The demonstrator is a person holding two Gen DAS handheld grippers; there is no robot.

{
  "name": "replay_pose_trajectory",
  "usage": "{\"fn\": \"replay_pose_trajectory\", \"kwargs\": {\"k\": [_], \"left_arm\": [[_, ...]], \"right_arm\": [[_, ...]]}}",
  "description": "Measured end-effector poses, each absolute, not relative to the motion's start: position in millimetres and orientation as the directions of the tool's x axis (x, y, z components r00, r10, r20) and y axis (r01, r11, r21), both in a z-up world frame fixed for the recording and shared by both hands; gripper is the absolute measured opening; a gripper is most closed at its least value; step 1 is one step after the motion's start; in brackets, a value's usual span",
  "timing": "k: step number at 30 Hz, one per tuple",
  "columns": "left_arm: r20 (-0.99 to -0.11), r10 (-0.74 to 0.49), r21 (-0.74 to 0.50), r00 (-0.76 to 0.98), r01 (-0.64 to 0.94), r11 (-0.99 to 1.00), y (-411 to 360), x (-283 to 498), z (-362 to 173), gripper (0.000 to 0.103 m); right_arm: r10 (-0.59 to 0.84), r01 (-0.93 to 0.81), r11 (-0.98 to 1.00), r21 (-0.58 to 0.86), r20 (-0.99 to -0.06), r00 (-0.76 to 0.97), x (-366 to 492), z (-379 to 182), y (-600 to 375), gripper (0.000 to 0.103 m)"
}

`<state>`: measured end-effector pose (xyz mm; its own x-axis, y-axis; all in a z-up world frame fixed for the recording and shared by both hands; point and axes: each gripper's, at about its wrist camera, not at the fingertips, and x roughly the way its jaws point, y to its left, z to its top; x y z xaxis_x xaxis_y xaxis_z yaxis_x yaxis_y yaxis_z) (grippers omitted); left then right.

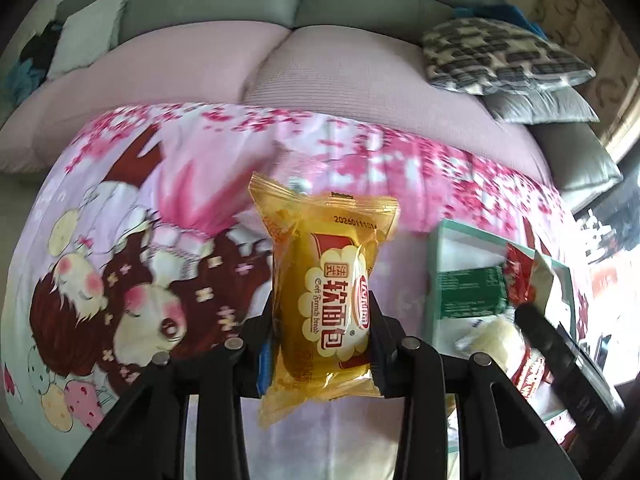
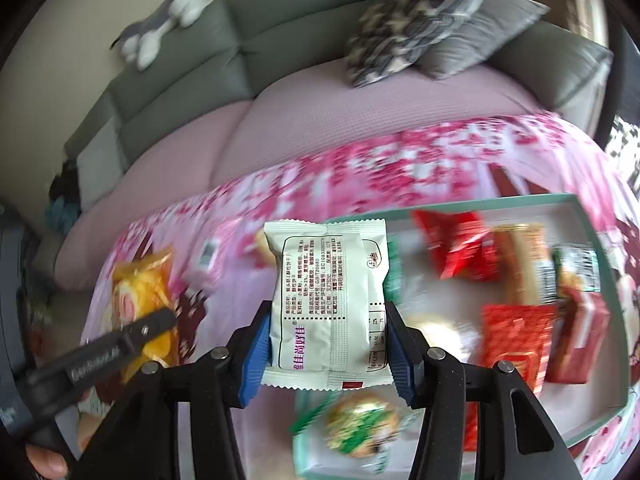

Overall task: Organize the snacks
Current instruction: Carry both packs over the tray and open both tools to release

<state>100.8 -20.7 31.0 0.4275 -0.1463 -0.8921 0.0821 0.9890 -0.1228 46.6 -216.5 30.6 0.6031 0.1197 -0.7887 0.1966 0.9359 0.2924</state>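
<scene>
My left gripper (image 1: 322, 320) is shut on a yellow soft-bread packet (image 1: 324, 292) and holds it upright above the pink cartoon cloth (image 1: 120, 240). The same packet (image 2: 140, 292) and the left gripper (image 2: 152, 326) show at the left of the right wrist view. My right gripper (image 2: 328, 340) is shut on a white snack packet (image 2: 328, 300), its printed back facing the camera, above the left edge of the teal-rimmed box (image 2: 600, 248). That box (image 1: 434, 280) holds several snacks: red packets (image 2: 452, 248), a brown one and a green one.
The cloth-covered surface stands in front of a pink-covered grey sofa (image 1: 280, 60) with patterned pillows (image 1: 500, 56). A green-and-yellow round snack (image 2: 360, 424) lies under my right gripper. A small white item (image 2: 208, 254) lies on the cloth. The right gripper (image 1: 560, 344) shows blurred over the box.
</scene>
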Motion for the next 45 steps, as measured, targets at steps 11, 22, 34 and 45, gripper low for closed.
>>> {"fn": "replay_pose_trajectory", "kwargs": {"k": [11,22,34,45], "left_arm": [[-0.907,-0.207,-0.095,0.368,0.298,0.95,-121,99,20,0.039],[-0.936,-0.187,-0.075,0.297,0.352,0.933,-146,93,-13,0.039],[-0.932,-0.239,-0.121,0.273,0.387,0.914,-158,97,-21,0.039],[-0.94,-0.263,-0.151,0.219,0.425,0.892,-171,91,-31,0.039]], "right_arm": [[-0.039,0.455,0.844,0.283,-0.815,0.579,26,19,-318,0.055],[-0.046,0.5,0.815,0.293,-0.827,0.56,20,11,-337,0.055],[-0.049,0.506,0.817,0.277,-0.841,0.539,21,5,-337,0.055],[-0.052,0.49,0.837,0.242,-0.857,0.513,25,0,-331,0.057]]}}
